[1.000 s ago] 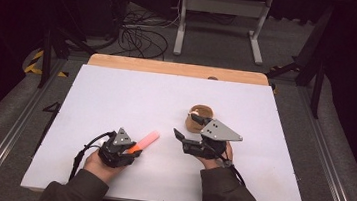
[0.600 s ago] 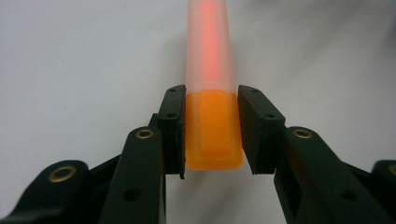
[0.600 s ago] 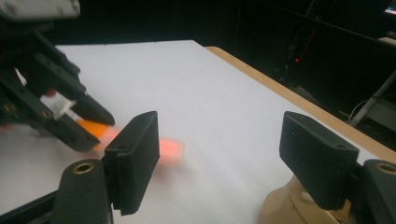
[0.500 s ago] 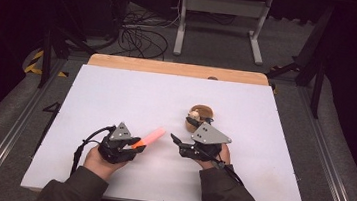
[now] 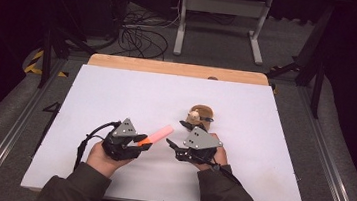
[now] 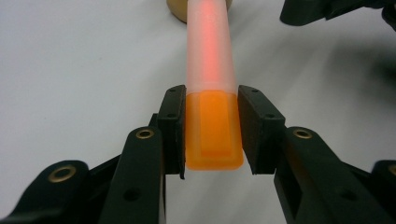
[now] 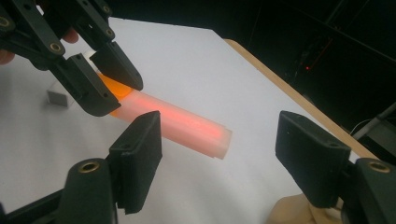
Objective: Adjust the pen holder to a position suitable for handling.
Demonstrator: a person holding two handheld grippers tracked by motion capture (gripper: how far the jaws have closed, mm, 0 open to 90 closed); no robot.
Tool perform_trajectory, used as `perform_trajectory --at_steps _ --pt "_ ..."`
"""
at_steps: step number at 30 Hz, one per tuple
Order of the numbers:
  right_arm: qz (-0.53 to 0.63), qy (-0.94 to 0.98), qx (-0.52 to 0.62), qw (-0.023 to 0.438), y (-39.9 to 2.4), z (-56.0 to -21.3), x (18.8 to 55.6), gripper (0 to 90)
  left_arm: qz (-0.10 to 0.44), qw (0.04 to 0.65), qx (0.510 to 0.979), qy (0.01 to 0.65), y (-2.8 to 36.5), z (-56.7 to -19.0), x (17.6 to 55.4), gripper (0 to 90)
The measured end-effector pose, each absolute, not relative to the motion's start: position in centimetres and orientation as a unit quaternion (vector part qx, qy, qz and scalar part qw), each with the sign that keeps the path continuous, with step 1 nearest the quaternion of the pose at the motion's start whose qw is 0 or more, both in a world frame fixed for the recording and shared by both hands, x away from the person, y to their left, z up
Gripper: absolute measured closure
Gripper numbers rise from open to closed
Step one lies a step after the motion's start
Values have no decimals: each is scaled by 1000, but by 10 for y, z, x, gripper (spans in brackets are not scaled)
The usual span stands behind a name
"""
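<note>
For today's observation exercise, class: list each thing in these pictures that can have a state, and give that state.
Orange marker: capped, lifted off the table, held level by its orange end.
Left tool: shut on the marker.
Right tool: open, nothing between its jaws, beside the marker's cap.
Wooden piece: resting on the white board, untouched.

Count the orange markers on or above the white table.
1. The orange marker is held by its orange end in the left gripper, its pale cap pointing toward the right gripper. Others could be hidden.
</note>
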State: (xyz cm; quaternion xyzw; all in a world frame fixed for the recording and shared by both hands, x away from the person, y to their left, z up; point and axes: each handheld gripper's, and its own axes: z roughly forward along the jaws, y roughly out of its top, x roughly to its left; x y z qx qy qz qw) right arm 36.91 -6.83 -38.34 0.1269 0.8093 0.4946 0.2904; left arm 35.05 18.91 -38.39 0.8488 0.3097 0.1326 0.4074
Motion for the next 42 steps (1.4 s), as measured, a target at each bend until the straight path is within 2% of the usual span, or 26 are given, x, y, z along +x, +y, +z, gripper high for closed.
perform_trajectory --at_steps 20,34,42 --pt "464 820 105 317 -61 -389 367 334 119 418 856 278 176 -367 354 645" --pt "439 823 89 349 -55 -394 366 332 105 430 851 283 178 -362 357 645" --pt "423 821 75 376 -49 -395 361 410 104 441 847 279 172 -358 359 644"
